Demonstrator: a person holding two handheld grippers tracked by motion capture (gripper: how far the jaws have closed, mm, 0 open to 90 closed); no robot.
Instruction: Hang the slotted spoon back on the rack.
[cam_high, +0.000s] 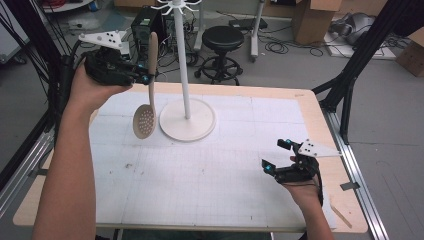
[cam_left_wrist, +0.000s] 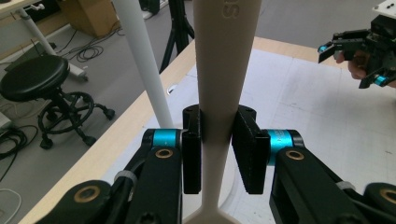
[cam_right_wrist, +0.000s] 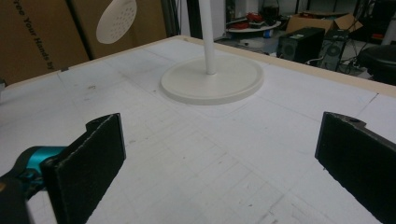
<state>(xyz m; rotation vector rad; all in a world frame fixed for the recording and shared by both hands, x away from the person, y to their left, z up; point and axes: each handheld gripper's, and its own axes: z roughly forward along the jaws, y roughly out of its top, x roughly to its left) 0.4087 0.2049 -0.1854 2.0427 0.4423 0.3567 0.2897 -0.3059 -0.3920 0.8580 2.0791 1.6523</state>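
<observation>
Left gripper (cam_high: 145, 77) is clamped on the skimmer (cam_high: 148, 95) mid-handle, head down, held clear of the table (cam_high: 210, 165) beside the stand (cam_high: 186, 70). Right gripper (cam_high: 278, 156) rests idle, jaws wide apart. Likely step: hanging it; next needs lifting toward a hook. The hooks are cut off; any handle hole is unseen.

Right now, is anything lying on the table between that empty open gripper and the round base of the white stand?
Nothing: the right gripper view shows only bare gridded mat between the right gripper's open jaws and the stand base.
</observation>
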